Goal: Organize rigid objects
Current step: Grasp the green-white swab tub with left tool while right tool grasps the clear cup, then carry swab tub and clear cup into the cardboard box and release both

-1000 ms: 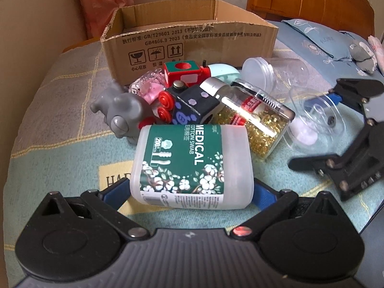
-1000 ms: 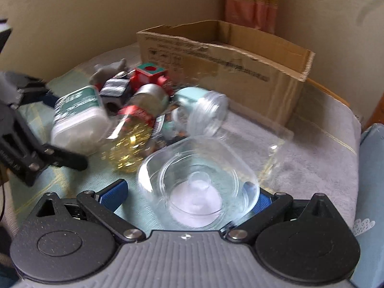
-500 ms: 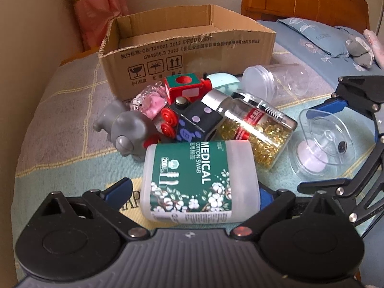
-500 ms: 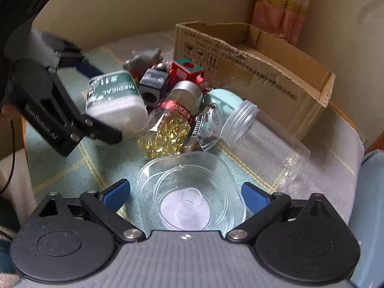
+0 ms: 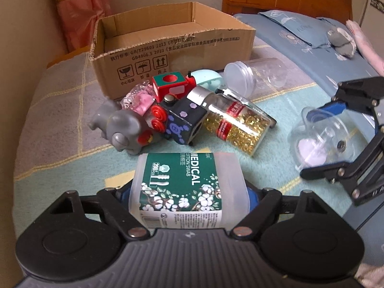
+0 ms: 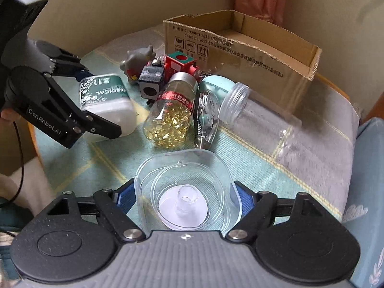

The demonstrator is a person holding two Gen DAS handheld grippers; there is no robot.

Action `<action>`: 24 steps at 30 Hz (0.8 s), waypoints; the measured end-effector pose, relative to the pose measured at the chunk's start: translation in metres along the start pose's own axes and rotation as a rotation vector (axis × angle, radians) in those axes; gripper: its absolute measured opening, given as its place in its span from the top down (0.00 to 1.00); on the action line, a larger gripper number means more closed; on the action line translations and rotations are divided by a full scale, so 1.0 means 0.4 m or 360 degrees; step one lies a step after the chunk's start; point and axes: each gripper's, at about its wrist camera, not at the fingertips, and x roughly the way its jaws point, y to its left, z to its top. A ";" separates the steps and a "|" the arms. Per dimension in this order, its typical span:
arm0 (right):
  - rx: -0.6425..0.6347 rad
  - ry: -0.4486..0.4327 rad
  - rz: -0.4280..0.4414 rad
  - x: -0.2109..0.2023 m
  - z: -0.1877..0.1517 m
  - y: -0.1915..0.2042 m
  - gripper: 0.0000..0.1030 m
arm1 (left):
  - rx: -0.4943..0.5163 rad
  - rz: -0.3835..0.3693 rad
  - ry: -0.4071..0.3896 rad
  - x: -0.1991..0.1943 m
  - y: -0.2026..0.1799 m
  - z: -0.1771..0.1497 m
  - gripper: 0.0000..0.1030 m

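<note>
Nearby, toys (image 5: 153, 117) crowd cardboard box (image 5: 172, 55).

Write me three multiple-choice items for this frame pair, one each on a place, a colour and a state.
1. Where does the brown cardboard box stand?
A. Beyond the pile of objects
B. Between the two claws
C. On the floor

2. What colour is the label on the white plastic cotton swab box?
A. Red
B. Dark green
C. Yellow

3. How does the gold-capsule glass bottle with a silver cap rest?
A. Upright
B. Inside the cardboard box
C. On its side

Answers:
1 A: both views show the box behind the toys and bottles.
2 B: the green label with white flowers fills the left wrist view, between the pads of the closing left claw.
3 C: its cap points sideways, its body flat on the blanket.
</note>
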 end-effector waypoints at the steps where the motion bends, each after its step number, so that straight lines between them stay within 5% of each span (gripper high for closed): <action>1: 0.0005 -0.0006 -0.0011 -0.010 -0.001 0.003 0.17 | 0.0008 -0.0002 -0.0004 -0.010 0.001 0.002 0.20; 11: 0.0009 -0.0167 -0.0077 -0.097 0.086 0.004 0.17 | 0.0070 -0.0018 -0.0129 -0.105 0.031 0.123 0.20; 24: 0.0163 -0.0366 -0.0172 -0.072 0.302 -0.109 0.17 | 0.0049 0.0141 -0.0221 -0.030 0.109 0.401 0.20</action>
